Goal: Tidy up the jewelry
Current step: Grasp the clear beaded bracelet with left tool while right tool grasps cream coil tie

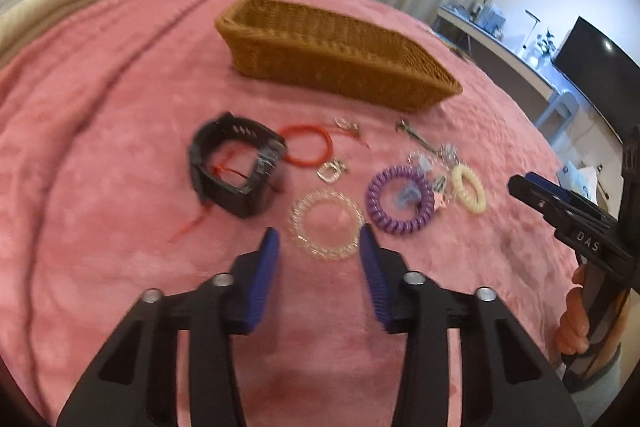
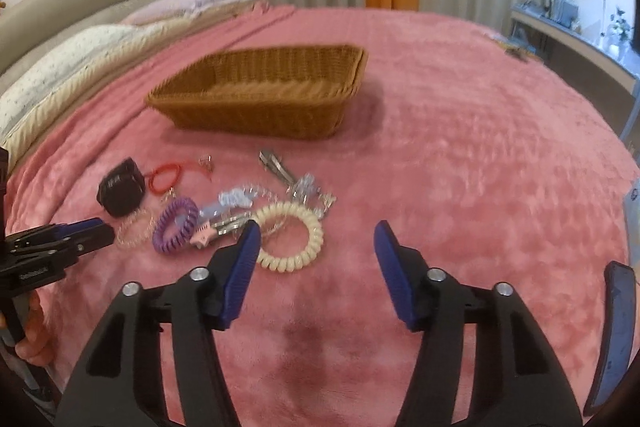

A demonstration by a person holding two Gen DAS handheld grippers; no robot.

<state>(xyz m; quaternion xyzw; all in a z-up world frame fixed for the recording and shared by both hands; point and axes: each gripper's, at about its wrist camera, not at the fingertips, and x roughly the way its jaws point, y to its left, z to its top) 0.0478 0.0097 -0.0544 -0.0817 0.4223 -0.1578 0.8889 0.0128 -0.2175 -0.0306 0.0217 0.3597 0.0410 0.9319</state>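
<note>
Hovering over the pink blanket (image 1: 120,87), the left gripper (image 1: 320,247) is holding its blue-padded jaws partly apart with nothing between them; a clear coil hair tie (image 1: 326,225) is lying just ahead of the fingertips, framed by the gap. Ahead and to its left a black watch (image 1: 234,165) is sitting on its side, with a red cord bracelet (image 1: 310,147) just beyond it. Ahead and to the right a purple coil hair tie (image 1: 400,205) and a cream coil hair tie (image 1: 470,193) are lying near each other among small clips too blurred to name. Farther ahead, well apart from the fingertips, a wicker basket (image 1: 332,61) is standing on the blanket. The right gripper (image 2: 316,239) is spreading its jaws wide and gripping nothing; the cream coil tie is lying just beside its left fingertip, possibly touching it, while the basket is sitting well ahead and slightly left. A dark phone (image 2: 616,339) is resting near its right side.
</note>
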